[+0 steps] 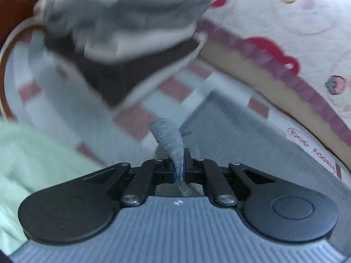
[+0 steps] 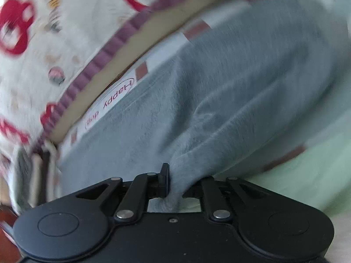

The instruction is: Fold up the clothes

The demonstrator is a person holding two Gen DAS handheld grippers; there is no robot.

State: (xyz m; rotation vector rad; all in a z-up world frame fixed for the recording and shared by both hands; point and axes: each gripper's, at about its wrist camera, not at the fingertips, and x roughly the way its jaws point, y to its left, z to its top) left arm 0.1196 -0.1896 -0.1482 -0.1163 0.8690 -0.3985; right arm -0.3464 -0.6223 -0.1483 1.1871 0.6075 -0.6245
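Observation:
A grey garment lies spread on a checked sheet. My left gripper is shut on a twisted corner of it, which sticks up between the fingers. In the right wrist view the same grey garment fills the middle and rises in a ridge into my right gripper. The cloth sits against the left finger and hides the other one; the jaws hold a thick bunch of it. Both views are blurred.
A stack of folded clothes, grey and white over dark brown, sits at the far left. Pale green cloth lies at the near side. A white quilt with red patterns borders the sheet, beside a "Happy dog" label.

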